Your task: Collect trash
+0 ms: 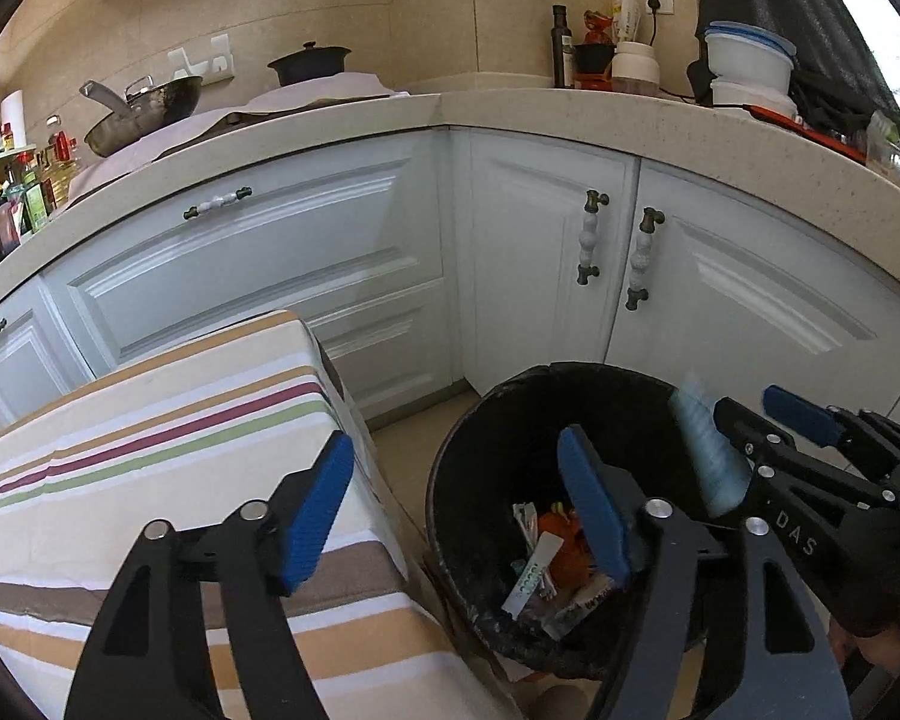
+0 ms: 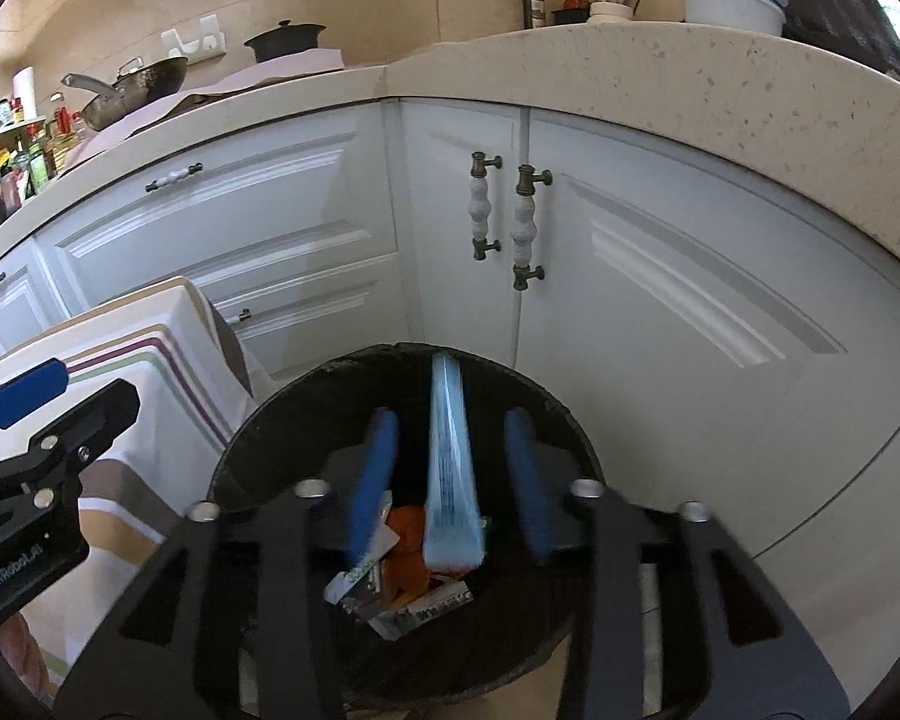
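A black trash bin (image 1: 450, 498) stands on the floor by the striped table; it also shows in the right wrist view (image 2: 258, 432). Wrappers and an orange scrap (image 2: 408, 564) lie at its bottom. My right gripper (image 2: 450, 480) is open over the bin, and a light-blue packet (image 2: 450, 468) hangs blurred between its fingers, touching neither pad. The packet also shows in the left wrist view (image 1: 708, 450) beside the right gripper (image 1: 750, 420). My left gripper (image 1: 456, 510) is open and empty, one finger over the table, the other over the bin.
The table (image 1: 150, 420) with a striped cloth stands left of the bin. White cabinet doors (image 1: 540, 252) and a beige counter (image 1: 630, 114) curve behind it. A wok (image 1: 144, 108), a pot and bottles stand on the counter. Beige floor tiles (image 1: 408, 450) lie around the bin.
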Demonstrator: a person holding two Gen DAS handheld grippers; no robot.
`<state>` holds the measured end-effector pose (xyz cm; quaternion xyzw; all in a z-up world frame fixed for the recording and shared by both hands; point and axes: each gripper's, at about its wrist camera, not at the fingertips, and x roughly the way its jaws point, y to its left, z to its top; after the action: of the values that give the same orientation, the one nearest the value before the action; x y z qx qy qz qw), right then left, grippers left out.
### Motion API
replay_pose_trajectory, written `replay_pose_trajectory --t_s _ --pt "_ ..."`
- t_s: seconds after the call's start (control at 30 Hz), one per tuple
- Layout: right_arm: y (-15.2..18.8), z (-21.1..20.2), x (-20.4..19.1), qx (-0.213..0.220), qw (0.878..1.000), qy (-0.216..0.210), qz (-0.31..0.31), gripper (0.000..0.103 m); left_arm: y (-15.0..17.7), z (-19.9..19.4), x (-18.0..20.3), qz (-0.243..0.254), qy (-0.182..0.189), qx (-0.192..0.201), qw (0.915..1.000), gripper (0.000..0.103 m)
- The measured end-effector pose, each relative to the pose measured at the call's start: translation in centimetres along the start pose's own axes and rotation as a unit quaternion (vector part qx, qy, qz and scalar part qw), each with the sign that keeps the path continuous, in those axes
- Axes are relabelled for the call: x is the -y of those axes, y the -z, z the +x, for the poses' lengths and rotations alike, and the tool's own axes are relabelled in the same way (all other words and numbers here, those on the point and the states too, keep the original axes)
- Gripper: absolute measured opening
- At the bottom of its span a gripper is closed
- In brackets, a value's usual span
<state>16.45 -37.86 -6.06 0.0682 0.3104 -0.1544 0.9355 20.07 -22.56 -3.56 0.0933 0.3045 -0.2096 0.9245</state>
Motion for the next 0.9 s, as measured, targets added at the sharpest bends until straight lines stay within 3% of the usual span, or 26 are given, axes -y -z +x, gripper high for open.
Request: replay_pose_trajectory --t_s 0.37,0.9 --pt "-0.4 -2.8 -0.1 0.025 1.000 0.017 0.000 0.061 0.1 -1.2 -0.1 -0.006 -0.002 0.008 0.9999 0.080" --pt "0.9 -9.8 -1.6 0.062 0.998 0.015 0.003 0.071 1.4 -7.1 -1.6 -0.013 -0.015 0.037 0.9991 0.084"
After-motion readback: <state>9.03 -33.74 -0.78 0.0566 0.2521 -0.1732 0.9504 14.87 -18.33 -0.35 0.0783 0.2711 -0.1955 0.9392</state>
